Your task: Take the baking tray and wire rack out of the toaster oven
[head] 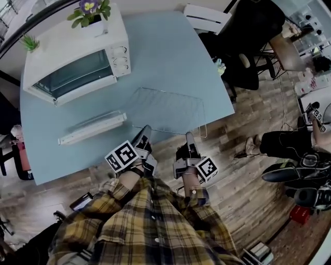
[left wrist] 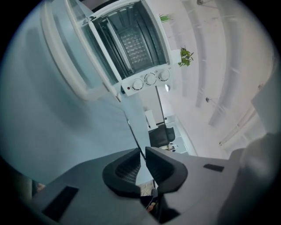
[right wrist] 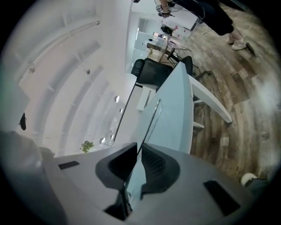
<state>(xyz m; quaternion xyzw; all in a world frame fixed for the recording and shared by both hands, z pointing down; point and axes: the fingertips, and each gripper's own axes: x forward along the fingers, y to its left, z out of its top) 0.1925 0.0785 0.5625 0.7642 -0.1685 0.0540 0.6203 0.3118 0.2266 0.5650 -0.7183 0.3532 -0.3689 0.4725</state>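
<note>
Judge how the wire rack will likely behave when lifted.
The wire rack is probably light: thin open wires. Likely stiff: it looks flat though the left gripper and right gripper pinch only its near edge. It may pivot there.

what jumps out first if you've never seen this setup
The thin wire rack hangs over the near side of the blue table, its near edge pinched by the left gripper and the right gripper. At the table's far left, the white toaster oven stands with its glass door dropped open and a flowering plant on top.
</note>
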